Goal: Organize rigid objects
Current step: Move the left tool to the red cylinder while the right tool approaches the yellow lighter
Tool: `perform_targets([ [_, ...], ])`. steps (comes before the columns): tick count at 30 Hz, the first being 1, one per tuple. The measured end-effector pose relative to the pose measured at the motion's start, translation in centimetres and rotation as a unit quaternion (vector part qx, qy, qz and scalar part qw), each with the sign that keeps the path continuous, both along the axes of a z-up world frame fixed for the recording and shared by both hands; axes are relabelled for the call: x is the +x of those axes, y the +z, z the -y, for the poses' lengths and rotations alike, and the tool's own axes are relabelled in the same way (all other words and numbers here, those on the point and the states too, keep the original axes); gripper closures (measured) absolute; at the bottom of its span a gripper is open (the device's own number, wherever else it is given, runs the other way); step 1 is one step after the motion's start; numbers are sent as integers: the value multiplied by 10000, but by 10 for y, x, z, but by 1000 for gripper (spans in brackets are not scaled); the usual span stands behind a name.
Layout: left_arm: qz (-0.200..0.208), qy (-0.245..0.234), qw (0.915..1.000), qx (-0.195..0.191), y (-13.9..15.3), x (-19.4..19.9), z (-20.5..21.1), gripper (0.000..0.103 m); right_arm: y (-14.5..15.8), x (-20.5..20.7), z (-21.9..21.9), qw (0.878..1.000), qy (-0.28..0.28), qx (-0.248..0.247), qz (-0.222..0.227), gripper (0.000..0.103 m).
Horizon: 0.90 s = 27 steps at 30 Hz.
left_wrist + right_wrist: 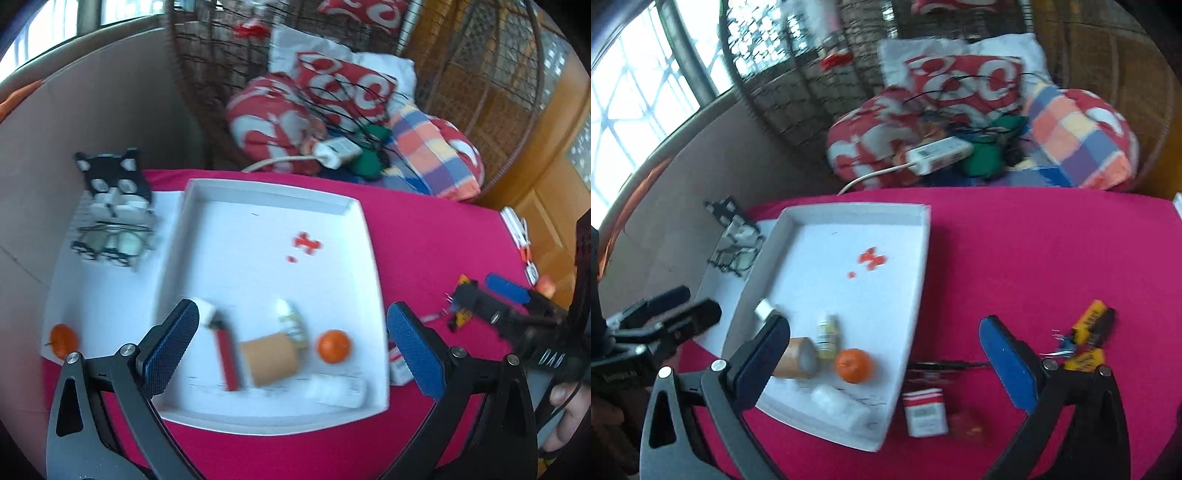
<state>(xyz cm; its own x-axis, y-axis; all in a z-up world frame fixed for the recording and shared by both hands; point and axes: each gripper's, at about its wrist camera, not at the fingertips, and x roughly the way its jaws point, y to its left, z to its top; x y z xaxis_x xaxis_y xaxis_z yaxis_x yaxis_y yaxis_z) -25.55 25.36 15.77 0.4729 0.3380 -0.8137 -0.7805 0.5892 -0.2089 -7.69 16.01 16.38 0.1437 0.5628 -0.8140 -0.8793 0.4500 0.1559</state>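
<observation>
Only the left view shows the lighter [227,360] in the tray [269,192]. Both grippers, left [291,343] and right [882,354], tilt down, spread, empty.

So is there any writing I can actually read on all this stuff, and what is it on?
None reads clearly.
red and white box: label blurred.
small bottle: label blurred.
yellow packets: print blurred.
white power strip: sticker too small.
left gripper: body lettering blurred.
</observation>
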Motion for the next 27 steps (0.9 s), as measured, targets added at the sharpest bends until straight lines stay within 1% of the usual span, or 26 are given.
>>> perform_targets([
  [3, -64, -221, 9997, 4, -2, 23, 13, 0, 12, 29, 28, 9990, -406, 168, 63, 0],
  [7, -140, -495, 9986, -95, -8, 51, 26, 0, 22, 75, 70, 9932, -1123, 259, 147, 0],
  [10, -336, -836, 9956, -238, -19, 80, 41, 0, 18, 106, 98, 9861, -1650, 177, 95, 0],
  [12, -507, -1088, 9924, -270, -27, 98, 50, 0, 13, 120, 113, 9819, -1890, 136, -23, 0],
  [14, -620, -1297, 9891, -306, -35, 111, 59, 0, 10, 128, 125, 9795, -2011, 89, -72, 0],
  [16, -747, -1664, 9829, -233, -43, 125, 72, 0, 10, 134, 133, 9791, -2035, 31, -65, 0],
  [17, -873, -1980, 9762, -124, -50, 134, 83, 0, 9, 137, 138, 9792, -2028, -6, -54, 0],
  [19, -1030, -2395, 9654, -23, -58, 144, 97, 0, 9, 142, 144, 9791, -2032, -53, -33, 0],
  [20, -1142, -2664, 9570, 44, -65, 150, 108, 1, 9, 144, 148, 9789, -2041, -74, -30, 0],
  [21, -1200, -2817, 9519, 78, -70, 153, 113, 4, 9, 147, 150, 9787, -2050, -92, -40, 0],
  [22, -1240, -2935, 9478, 95, -74, 155, 118, 6, 8, 151, 152, 9784, -2065, -113, -60, 0],
  [23, -1309, -3093, 9419, 108, -80, 160, 124, 7, 7, 154, 154, 9781, -2073, -134, -82, 0],
  [25, -1425, -3231, 9355, 133, -89, 167, 132, 8, 5, 159, 158, 9784, -2056, -179, -129, 0],
  [26, -1472, -3263, 9336, 135, -92, 170, 134, 9, 4, 161, 157, 9791, -2017, -208, -155, 0],
  [27, -1571, -3305, 9306, 115, -99, 174, 136, 14, 3, 163, 157, 9801, -1963, -233, -172, 0],
])
